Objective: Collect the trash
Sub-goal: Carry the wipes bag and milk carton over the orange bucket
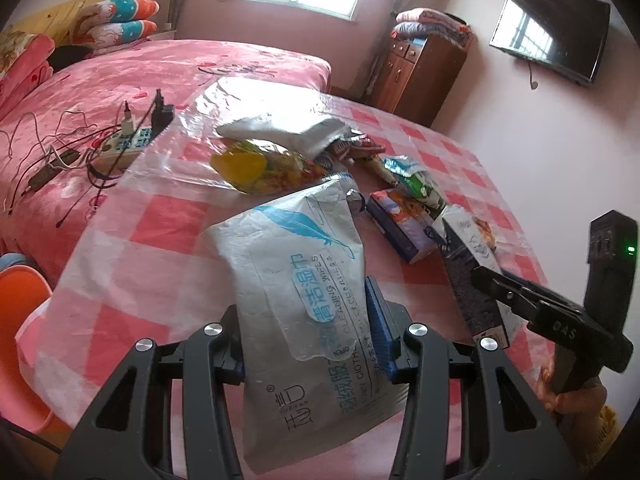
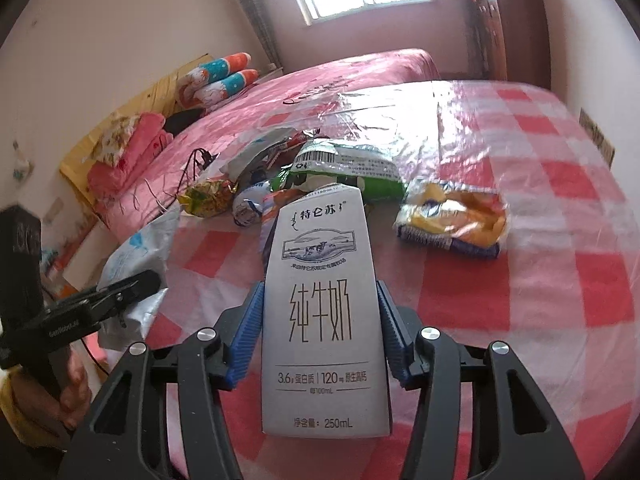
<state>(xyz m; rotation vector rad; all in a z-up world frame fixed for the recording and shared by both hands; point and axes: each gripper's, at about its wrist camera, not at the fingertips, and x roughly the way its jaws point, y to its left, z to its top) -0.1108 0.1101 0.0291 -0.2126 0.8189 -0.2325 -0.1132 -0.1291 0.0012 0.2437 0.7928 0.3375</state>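
My left gripper (image 1: 308,344) is shut on a white wet-wipes packet (image 1: 296,280) with a blue feather print, held above the table. My right gripper (image 2: 320,344) is shut on a grey 250 mL milk carton (image 2: 320,312), held upright above the table; it also shows at the right of the left wrist view (image 1: 476,292). More trash lies on the red-checked tablecloth (image 2: 540,272): a yellow snack bag (image 1: 264,168), a yellow and blue wrapper (image 2: 452,220), a green and white packet (image 2: 348,168), and a small blue box (image 1: 400,224).
A bed with a pink cover (image 1: 120,80) stands behind the table, with a power strip and cables (image 1: 120,144) on it. An orange chair (image 1: 20,320) is at the left. A wooden cabinet (image 1: 420,72) and a wall TV (image 1: 552,36) are at the back right.
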